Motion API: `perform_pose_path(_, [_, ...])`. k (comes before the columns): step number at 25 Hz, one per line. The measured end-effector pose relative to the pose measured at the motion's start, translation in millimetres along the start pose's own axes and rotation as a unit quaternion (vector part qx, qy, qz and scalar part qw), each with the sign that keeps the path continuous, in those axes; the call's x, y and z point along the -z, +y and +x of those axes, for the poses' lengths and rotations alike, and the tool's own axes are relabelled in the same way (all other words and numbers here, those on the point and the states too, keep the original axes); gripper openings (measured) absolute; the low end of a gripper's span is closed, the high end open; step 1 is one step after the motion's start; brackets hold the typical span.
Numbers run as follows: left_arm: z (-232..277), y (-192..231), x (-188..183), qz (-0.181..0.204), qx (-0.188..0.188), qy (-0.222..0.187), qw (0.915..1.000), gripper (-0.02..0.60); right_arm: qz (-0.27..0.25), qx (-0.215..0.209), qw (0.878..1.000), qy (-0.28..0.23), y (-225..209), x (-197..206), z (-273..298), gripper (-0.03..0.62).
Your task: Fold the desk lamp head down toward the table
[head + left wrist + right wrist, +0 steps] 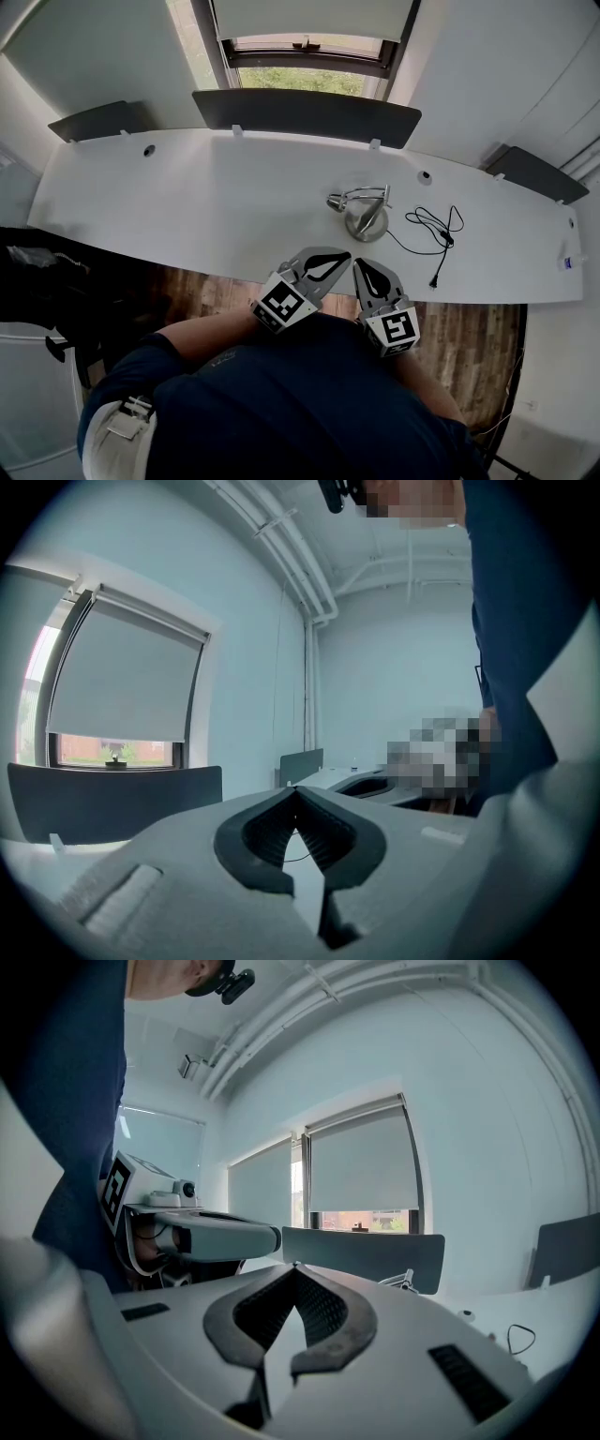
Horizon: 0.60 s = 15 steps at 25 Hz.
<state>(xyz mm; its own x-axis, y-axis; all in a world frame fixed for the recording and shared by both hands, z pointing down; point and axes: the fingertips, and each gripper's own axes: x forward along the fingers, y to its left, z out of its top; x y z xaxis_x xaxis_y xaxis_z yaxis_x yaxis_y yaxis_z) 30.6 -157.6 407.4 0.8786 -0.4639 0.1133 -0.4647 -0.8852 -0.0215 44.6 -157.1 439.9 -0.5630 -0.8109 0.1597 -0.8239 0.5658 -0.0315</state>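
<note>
Both tools are closed and empty. The left gripper (343, 256) has its jaws pinched tip to tip with nothing between them, and its own view confirms that. The right gripper (360, 264) is the same, pads together and bare in its own view. They sit side by side at the person's chest, noses nearly touching and pointing roughly level over the near edge of the table (187, 202). That reads as a rest pose rather than a reach, since neither one is touching anything. At about 12 o'clock from the pair and well apart from them stands the desk lamp (364, 214). Its round base (367, 225) rests on the white top. Its lamp head (337, 201) hangs low at 10 o'clock of the base, close to the surface as far as the head view shows. I judge the fold to be done or very nearly done, which would explain the closed, idle jaws. How far the arm has hinged is too small to tell. The cord (433, 225) loops loose at 3 o'clock of the base. It runs to a plug (434, 281) lying unconnected near the table's front edge, so it puts no tug on the lamp. At 12 o'clock beyond the lamp are a dark divider (305, 114) and the window (300, 77).
</note>
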Motion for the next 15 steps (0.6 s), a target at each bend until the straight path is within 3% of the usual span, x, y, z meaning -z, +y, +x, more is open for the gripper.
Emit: perform_pose_path(15, [-4.0, -3.6, 3.0, 0.005, 0.0, 0.006, 1.0, 0.006, -0.006, 0.005, 1.0, -0.004, 2.0, 0.4, -3.2, 0.009])
